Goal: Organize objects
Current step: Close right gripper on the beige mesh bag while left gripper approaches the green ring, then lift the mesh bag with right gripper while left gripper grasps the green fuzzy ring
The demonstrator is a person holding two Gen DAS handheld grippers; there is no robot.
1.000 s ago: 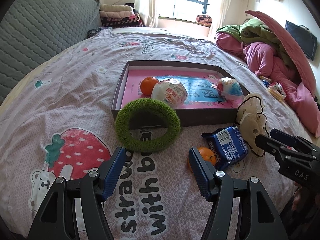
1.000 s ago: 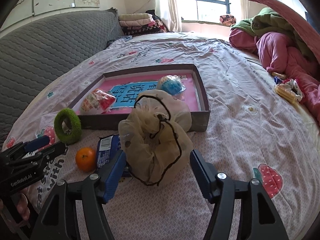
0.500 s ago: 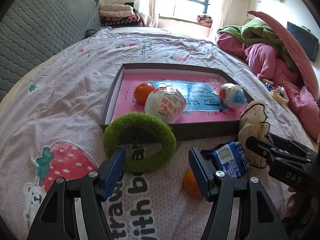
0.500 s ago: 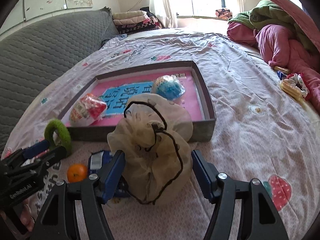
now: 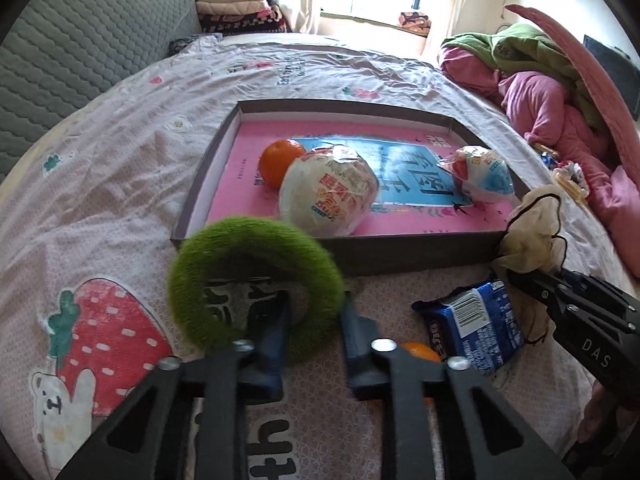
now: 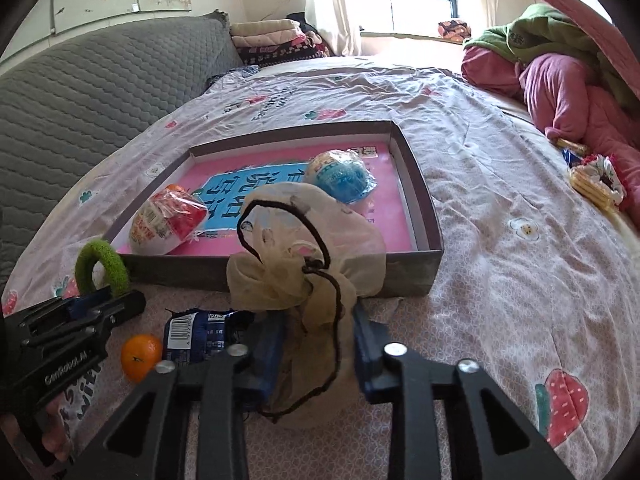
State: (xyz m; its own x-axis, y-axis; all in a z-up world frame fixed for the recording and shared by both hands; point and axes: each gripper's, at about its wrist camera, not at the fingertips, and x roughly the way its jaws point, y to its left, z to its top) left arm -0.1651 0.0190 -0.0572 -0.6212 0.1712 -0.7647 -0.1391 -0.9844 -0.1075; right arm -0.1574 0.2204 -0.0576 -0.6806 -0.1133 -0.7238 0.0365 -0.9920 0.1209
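The green fuzzy ring [image 5: 256, 284] is pinched at its near rim by the left gripper [image 5: 316, 334], jaws closed on it, lower centre of frame. The mesh drawstring bag [image 6: 308, 276] is clamped by the right gripper [image 6: 318, 346] before the box [image 6: 420, 216].

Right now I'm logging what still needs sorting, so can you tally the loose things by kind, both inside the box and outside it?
Round oranges: 2
Wrapped round snack packs: 2
Fuzzy green ring: 1
Blue cookie packet: 1
Cream drawstring pouch: 1
Total: 7
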